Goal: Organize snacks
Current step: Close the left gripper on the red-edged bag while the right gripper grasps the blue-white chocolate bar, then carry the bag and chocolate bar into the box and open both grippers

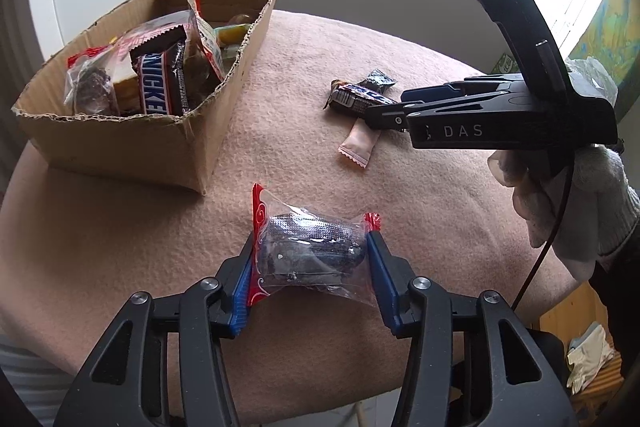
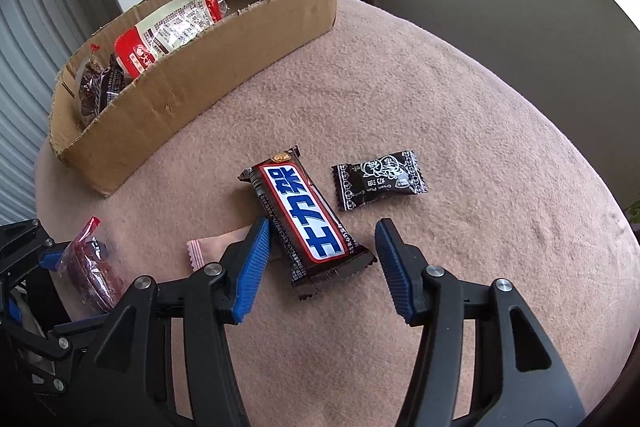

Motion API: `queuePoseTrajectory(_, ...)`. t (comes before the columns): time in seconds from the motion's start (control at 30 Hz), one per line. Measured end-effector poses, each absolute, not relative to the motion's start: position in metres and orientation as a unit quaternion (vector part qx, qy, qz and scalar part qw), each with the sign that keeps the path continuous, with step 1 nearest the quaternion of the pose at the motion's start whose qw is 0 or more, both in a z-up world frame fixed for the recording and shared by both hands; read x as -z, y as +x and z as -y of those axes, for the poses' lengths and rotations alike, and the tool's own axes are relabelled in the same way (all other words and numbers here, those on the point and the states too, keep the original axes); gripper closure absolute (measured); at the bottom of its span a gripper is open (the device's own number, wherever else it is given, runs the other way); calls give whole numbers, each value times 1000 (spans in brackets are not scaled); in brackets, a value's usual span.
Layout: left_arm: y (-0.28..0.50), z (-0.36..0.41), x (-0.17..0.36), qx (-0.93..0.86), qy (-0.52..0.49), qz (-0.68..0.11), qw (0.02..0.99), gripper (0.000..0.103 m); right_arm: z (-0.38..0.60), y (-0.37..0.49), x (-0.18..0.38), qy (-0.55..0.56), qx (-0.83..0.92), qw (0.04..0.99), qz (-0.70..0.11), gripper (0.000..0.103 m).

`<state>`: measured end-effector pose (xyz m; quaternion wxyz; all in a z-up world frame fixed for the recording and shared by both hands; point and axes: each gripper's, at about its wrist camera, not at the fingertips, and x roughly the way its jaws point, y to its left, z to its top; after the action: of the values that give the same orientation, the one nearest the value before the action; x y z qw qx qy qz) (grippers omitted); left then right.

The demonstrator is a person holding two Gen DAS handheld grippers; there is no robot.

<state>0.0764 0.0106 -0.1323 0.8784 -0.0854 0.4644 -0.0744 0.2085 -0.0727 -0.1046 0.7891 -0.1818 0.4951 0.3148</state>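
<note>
Clear-wrapped snack [image 1: 310,247] clamped between left jaws; chocolate bar [image 2: 304,217] between parted right jaws.

Black claw [image 2: 320,259], blue ribbed pads [image 2: 252,267], white knit glove [image 1: 592,195]

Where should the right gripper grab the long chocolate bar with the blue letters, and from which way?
Grab the chocolate bar across its narrow middle, coming from above. It lies flat and long on the table cover, so its two long edges suit the right gripper. Avoid the crimped ends and the pink packet beside it.
</note>
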Motion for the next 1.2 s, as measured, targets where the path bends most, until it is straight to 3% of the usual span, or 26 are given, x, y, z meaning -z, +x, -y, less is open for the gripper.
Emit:
queuePoseTrajectory(0.07,76,-14,132,74,-89,-465,878,54,70,213,106,-172,-316,788,-500,50)
queuePoseTrajectory(0.17,75,-18,131,71,-89,-464,879,54,66,217,105,-159,-318,788,-503,65)
queuePoseTrajectory(0.27,73,-22,129,69,-93,-462,880,54,67,217,100,-154,-317,791,-501,71)
queuePoseTrajectory(0.8,53,-32,82,86,-95,-419,899,54,103,206,39,-78,-304,828,-465,72)
queuePoseTrajectory(1.2,98,-102,25,49,-85,-366,925,54,60,214,-5,-44,-327,840,-431,72)
